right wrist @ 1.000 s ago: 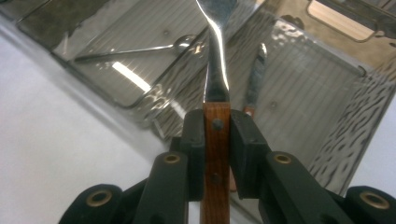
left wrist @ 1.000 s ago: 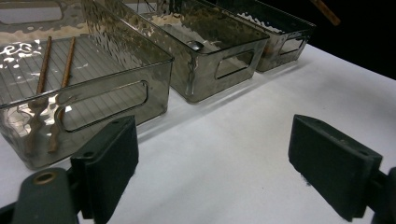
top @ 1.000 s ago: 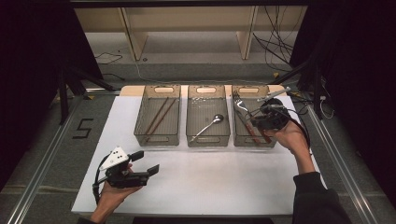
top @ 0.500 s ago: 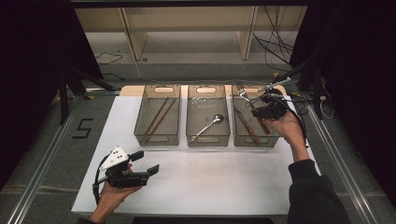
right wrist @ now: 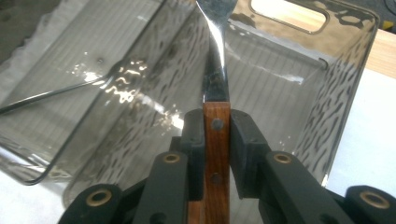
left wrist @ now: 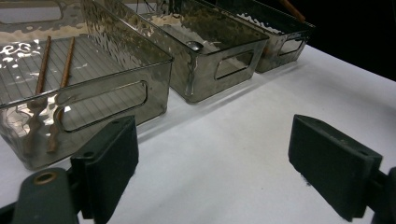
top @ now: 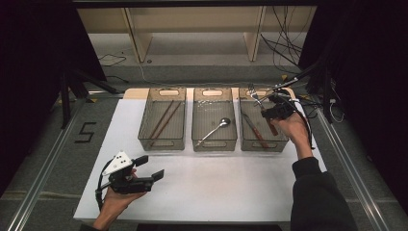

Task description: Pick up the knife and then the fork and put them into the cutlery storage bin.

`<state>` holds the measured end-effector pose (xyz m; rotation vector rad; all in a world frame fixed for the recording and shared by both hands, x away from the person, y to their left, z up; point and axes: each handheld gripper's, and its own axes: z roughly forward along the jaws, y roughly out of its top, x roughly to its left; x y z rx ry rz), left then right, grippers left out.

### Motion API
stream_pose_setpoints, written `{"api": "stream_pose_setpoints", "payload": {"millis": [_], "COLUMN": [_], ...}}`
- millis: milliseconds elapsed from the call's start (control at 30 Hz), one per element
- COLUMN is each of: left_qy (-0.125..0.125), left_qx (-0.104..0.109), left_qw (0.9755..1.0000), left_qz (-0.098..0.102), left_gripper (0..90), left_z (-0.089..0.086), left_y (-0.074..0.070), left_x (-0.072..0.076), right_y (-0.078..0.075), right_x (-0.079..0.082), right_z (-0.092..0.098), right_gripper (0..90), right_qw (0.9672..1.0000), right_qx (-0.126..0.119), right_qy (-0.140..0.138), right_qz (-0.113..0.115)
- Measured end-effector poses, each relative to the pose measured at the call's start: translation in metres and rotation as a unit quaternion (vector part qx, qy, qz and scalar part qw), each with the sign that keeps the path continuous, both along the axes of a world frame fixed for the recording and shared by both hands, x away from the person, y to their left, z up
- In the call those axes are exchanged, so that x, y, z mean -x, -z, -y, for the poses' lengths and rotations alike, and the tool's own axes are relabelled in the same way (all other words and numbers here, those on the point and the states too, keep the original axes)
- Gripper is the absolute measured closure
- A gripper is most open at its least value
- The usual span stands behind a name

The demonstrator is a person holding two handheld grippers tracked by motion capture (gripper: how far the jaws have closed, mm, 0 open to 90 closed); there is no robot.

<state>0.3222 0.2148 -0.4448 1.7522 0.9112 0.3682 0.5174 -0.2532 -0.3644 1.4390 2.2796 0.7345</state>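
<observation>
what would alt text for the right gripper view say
The right gripper clamps the wooden handle of a fork between its two black jaws, the steel neck rising toward the top edge. Below it sits a clear smoky plastic bin with a handle slot in its far wall, on a white table.

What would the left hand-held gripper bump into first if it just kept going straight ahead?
Probably the left bin with the two chopsticks: the left hand-held gripper points its open jaws across bare table towards it, though depth is hard to judge.
</observation>
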Motion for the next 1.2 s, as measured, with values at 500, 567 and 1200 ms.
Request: {"api": "stream_pose_setpoints", "payload": {"millis": [500,567,1200], "left_qy": [0.0,0.0,0.001], "left_qx": [-0.001,-0.001,-0.002], "left_qw": [1.0,1.0,1.0], "left_qz": [0.001,0.001,0.001], "left_gripper": [15.8,15.7,15.7], "left_z": [0.0,0.0,0.0], "left_y": [0.0,0.0,0.0], "left_x": [0.0,0.0,0.0], "right_y": [0.018,0.02,0.036], "right_x": [-0.004,-0.004,-0.006], "right_z": [0.004,0.005,0.007], "right_gripper": [77.6,77.6,77.3], "right_qw": [0.9997,0.9998,0.9992], "right_qx": [0.004,0.005,0.007], "right_qy": [0.011,0.012,0.015], "right_qz": [-0.021,-0.018,-0.037]}}
